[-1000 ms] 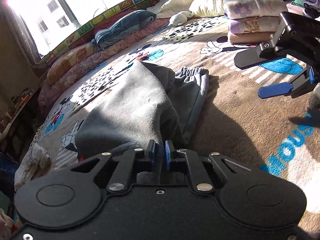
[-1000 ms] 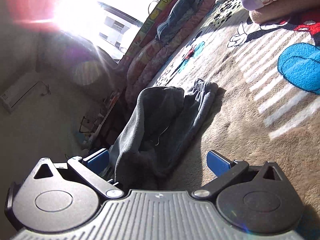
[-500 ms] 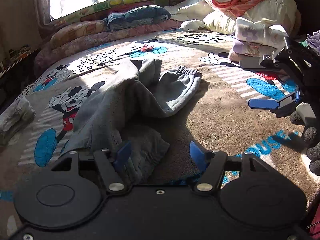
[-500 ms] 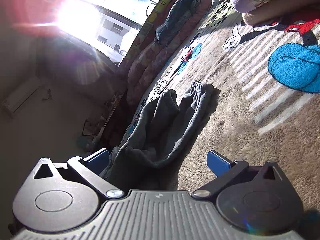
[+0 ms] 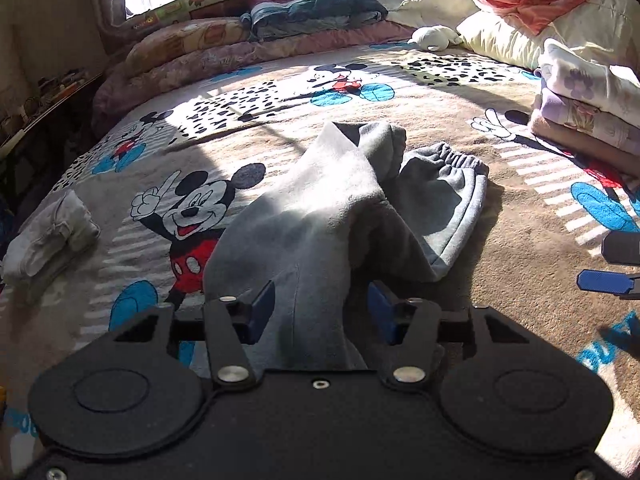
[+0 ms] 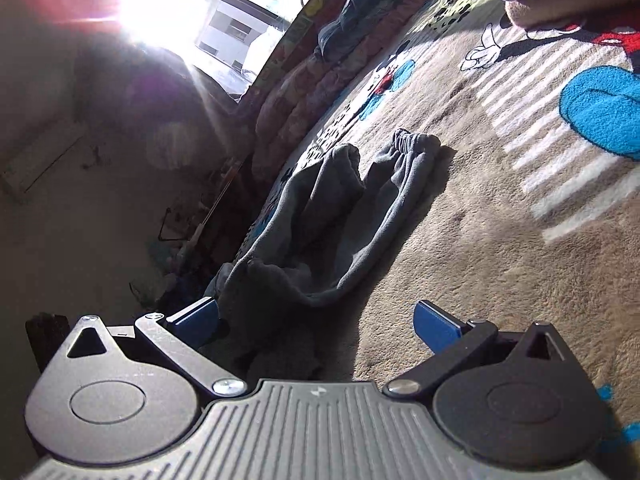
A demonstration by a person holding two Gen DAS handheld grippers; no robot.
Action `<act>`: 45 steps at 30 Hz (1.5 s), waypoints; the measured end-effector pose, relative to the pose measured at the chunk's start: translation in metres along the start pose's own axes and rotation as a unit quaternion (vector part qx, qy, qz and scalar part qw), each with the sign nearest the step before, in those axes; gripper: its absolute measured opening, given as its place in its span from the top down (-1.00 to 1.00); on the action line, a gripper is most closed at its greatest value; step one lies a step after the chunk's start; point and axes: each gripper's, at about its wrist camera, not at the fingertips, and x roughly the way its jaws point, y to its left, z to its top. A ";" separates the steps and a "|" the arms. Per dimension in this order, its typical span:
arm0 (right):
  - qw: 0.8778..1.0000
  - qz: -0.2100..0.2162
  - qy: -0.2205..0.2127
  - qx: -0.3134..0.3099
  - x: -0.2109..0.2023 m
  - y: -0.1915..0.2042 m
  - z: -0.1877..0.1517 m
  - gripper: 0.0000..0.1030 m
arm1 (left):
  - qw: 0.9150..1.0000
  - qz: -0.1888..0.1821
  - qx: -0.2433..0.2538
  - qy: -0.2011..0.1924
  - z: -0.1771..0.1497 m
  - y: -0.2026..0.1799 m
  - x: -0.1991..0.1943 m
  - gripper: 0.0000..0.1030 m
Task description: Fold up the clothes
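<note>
Covering most of both views, the bed (image 5: 500, 280) carries a cartoon-print blanket, with a stack of folded clothes (image 5: 588, 116) at its right edge and a small folded light piece (image 5: 48, 236) at its left. The grey sweatpants (image 5: 320, 216) lie rumpled mid-bed, one leg humped over the other, elastic cuffs pointing away (no neat fold visible). The left hand-held gripper (image 5: 320, 312) has its jaws spread with grey fabric between them, not pinched. The right hand-held gripper (image 6: 316, 320) is likewise spread, holding nothing, at the garment's near end. Risk, in my judgement: closing on the humped layers would catch both legs together, dragging in creases; the plush blanket may also snag the cloth.
</note>
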 end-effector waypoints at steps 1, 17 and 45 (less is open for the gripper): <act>1.000 0.000 -0.001 0.003 -0.001 -0.002 0.001 -1.00 | 1.000 0.002 0.009 0.008 0.003 -0.002 0.008 0.47; 0.998 0.021 -0.041 0.046 -0.028 -0.015 0.016 -1.00 | 0.964 0.036 0.257 -0.061 -0.044 -0.119 -0.030 0.80; 0.994 0.022 -0.092 0.050 -0.074 -0.036 0.016 -1.00 | 0.978 -0.205 0.048 0.007 -0.128 -0.091 -0.115 -0.10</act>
